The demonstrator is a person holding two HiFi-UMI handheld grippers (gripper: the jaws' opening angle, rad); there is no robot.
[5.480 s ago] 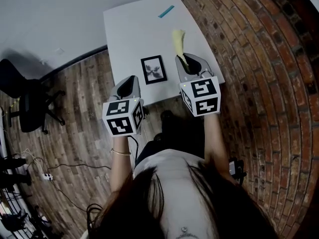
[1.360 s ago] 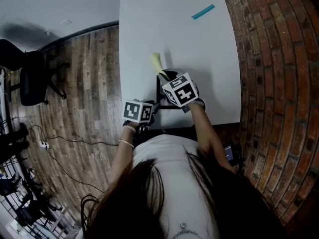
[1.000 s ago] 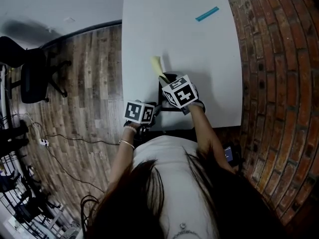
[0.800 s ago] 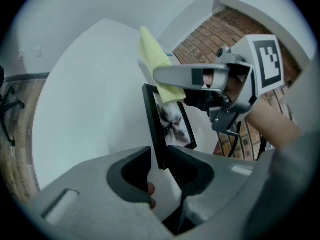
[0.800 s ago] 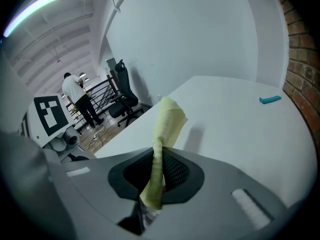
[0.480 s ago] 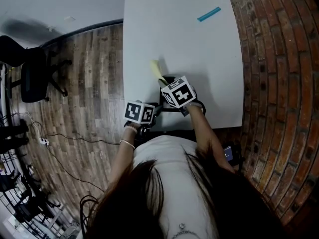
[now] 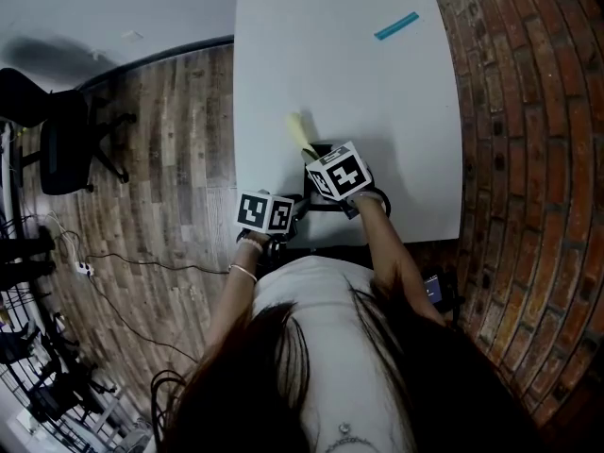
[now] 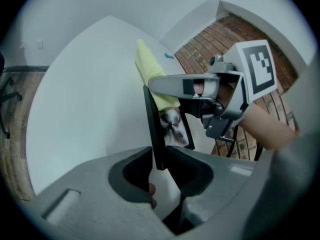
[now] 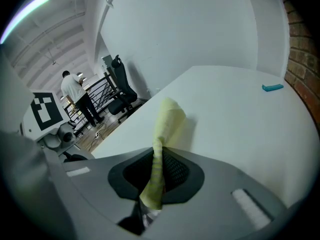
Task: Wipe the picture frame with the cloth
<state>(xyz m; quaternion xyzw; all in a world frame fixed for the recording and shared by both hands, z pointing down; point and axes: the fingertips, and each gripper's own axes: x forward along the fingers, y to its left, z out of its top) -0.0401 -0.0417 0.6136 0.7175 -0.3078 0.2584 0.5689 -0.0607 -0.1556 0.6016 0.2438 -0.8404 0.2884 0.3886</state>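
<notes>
The black picture frame stands on edge on the white table, its print facing right. My left gripper has the frame's near corner between its closing jaws, and both pads touch it. My right gripper is shut on a yellow cloth, whose free end sticks up past the fingertips. In the left gripper view the right gripper reaches over the frame's top with the cloth against it. From the head view the two grippers, left and right, sit close together at the table's near edge.
A small blue strip lies at the table's far right. A brick wall runs along the right side. Wooden floor with an office chair and cables lies to the left. A person stands far off.
Since the oldest frame both grippers have come down onto the frame at the table's near edge. Over the last second the head view shows them almost still.
</notes>
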